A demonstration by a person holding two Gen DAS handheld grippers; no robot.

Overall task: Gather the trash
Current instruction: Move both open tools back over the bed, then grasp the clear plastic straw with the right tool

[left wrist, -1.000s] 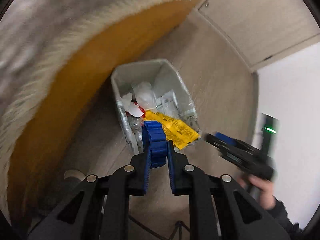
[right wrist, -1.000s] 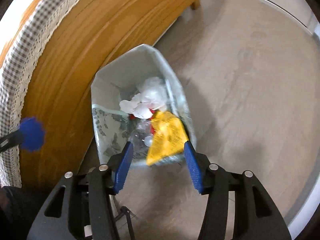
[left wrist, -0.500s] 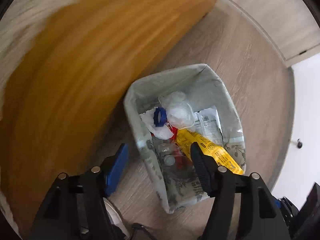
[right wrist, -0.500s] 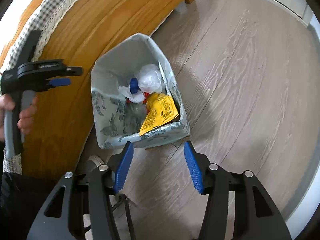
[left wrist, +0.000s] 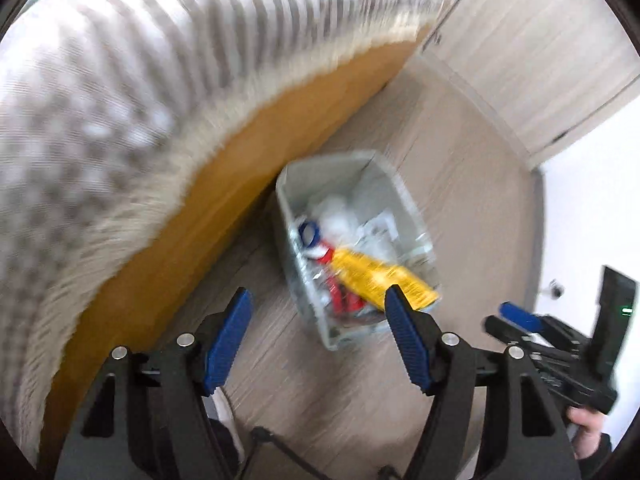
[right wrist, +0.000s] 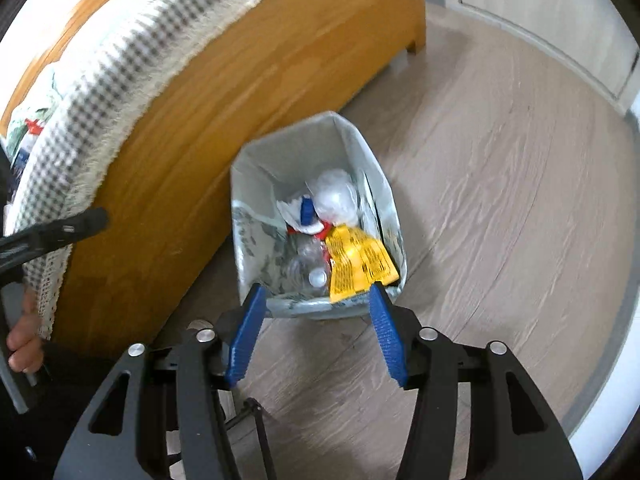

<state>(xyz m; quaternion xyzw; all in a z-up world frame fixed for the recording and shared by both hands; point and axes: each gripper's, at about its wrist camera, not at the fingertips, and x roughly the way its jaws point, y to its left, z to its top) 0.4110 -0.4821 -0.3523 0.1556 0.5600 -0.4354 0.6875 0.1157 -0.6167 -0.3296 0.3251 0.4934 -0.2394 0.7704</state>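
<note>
A grey fabric trash bin (right wrist: 256, 168) stands on the wood floor beside the bed; it also shows in the left wrist view (left wrist: 400, 196). Inside lie a yellow wrapper (right wrist: 356, 260), a blue cap-like piece (right wrist: 307, 210), white crumpled plastic (right wrist: 334, 198), a clear bottle (right wrist: 308, 268) and something red. The yellow wrapper (left wrist: 376, 276) and the blue piece (left wrist: 310, 234) also show in the left wrist view. My left gripper (left wrist: 318, 300) is open and empty above the bin's near end. My right gripper (right wrist: 314, 300) is open and empty just in front of the bin.
A wooden bed frame (right wrist: 224, 92) with a checked, fringed cover (right wrist: 132, 52) runs along the bin's left side. Pale cupboard doors (right wrist: 540, 4) stand at the back. The right gripper shows at the lower right of the left wrist view (left wrist: 516, 312).
My left gripper opened and let a blue piece drop into the bin, then pulled back up toward the bed. My right gripper stayed open and moved closer over the bin.
</note>
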